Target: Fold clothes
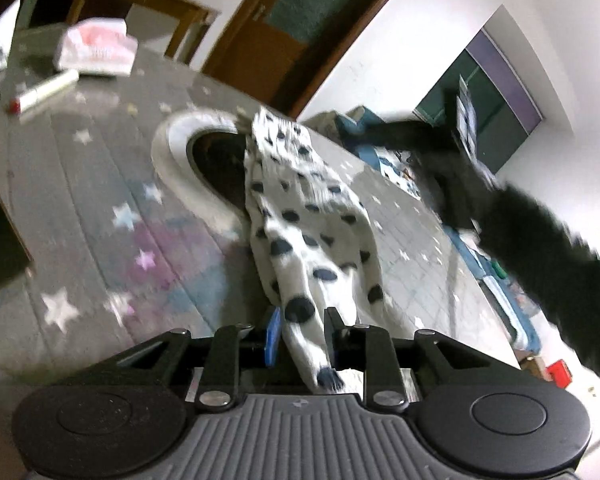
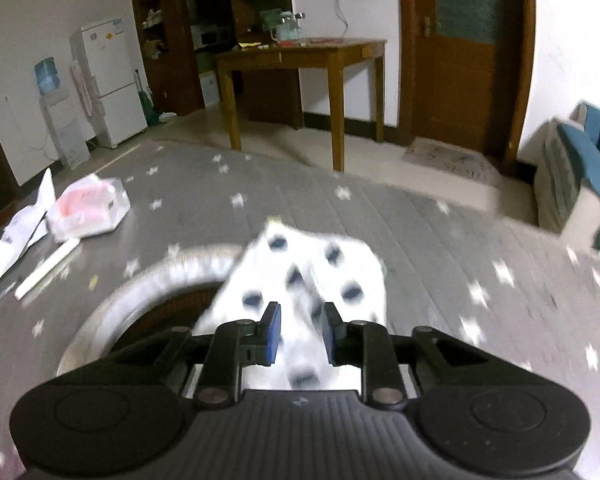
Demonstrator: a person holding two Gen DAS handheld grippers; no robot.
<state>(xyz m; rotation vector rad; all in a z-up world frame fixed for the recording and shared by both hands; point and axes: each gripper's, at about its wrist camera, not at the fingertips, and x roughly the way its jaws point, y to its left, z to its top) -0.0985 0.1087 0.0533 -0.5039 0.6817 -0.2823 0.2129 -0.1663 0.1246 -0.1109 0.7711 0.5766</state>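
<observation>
A white garment with dark blue dots (image 1: 304, 220) hangs stretched from my left gripper (image 1: 302, 328), which is shut on its near end. Its far end reaches over a grey round basket (image 1: 172, 148) on the star-patterned mat (image 1: 80, 184). In the right wrist view the same dotted garment (image 2: 312, 268) is bunched between the fingers of my right gripper (image 2: 300, 328), which is shut on it above the basket's rim (image 2: 140, 284). The other hand's gripper and a dark sleeve (image 1: 540, 248) show at the right of the left wrist view.
A plastic bag with pink contents (image 2: 86, 208) and a white tube (image 2: 46, 268) lie on the mat at the left, next to papers (image 2: 16, 232). A wooden table (image 2: 300, 56), a door (image 2: 464, 52), a fridge (image 2: 104, 76) and a blue sofa (image 2: 588, 160) stand beyond.
</observation>
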